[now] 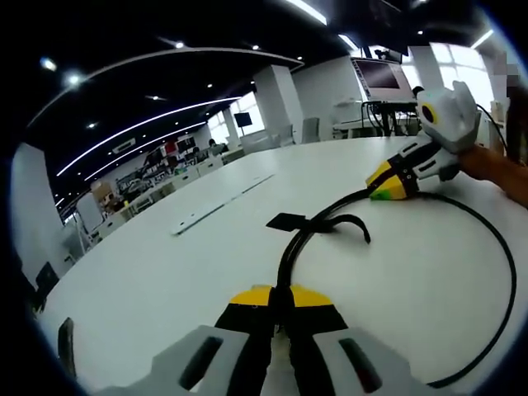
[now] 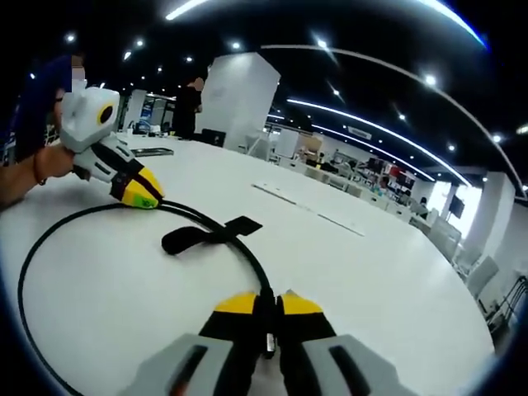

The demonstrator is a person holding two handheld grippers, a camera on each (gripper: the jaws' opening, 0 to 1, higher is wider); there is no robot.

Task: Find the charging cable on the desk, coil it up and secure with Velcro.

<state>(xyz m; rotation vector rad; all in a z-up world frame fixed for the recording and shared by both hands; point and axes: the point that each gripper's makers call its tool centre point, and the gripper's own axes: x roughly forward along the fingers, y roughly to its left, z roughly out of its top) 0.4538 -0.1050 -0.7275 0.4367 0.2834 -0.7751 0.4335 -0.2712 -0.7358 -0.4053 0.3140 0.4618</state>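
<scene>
In the left gripper view, our left gripper has its 2 yellow-tipped jaws pressed together on the black charging cable, which leaves the tips and runs away across the white desk. Just ahead of the jaws the cable passes the Velcro strap, a black tab and a curled tail lying flat on the desk. From there one strand goes on to the right gripper, whose yellow and green tips are closed on it with the tips down on the desk; the cable then swings out in 1 wide loop along the right side and back toward us.

In the right gripper view, the right gripper likewise has its jaws narrowed onto the cable, the strap lies just ahead, and the left gripper pinches the far end of the loop, held by a hand.

Farther out on the desk lie 2 long flat strips, well apart from the cable. Beyond the desk edge we see a monitor, white pillars, rows of other desks and a standing person.
</scene>
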